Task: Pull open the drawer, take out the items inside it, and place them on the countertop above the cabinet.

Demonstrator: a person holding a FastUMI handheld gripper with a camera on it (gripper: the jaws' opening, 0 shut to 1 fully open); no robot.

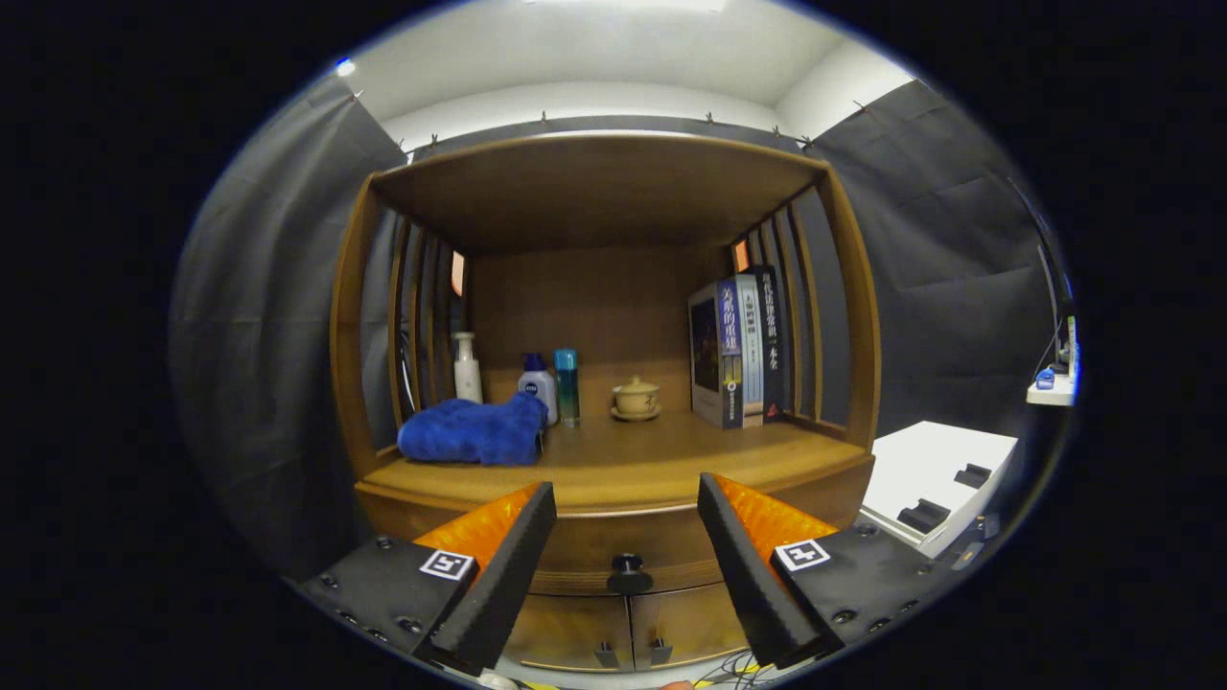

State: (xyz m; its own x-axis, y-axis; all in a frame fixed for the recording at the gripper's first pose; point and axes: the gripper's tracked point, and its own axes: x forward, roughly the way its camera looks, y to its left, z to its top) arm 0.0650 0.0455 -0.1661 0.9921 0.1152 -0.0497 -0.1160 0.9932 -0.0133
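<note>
While hand-held gripper (627,498) gapes, wooden countertop (623,470) holds towel (474,431).

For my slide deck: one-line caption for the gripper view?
Open gripper lines up on the shut drawer's knob, below the countertop.

A blue towel (474,431) lies on the brown wooden countertop (613,470), above the drawer's black knob (628,573).

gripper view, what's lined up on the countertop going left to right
white pump bottle → blue towel → white bottle with blue cap → teal bottle → lidded teacup on saucer → upright books. The gripper hangs with jaws open, the drawer knob between them.
</note>
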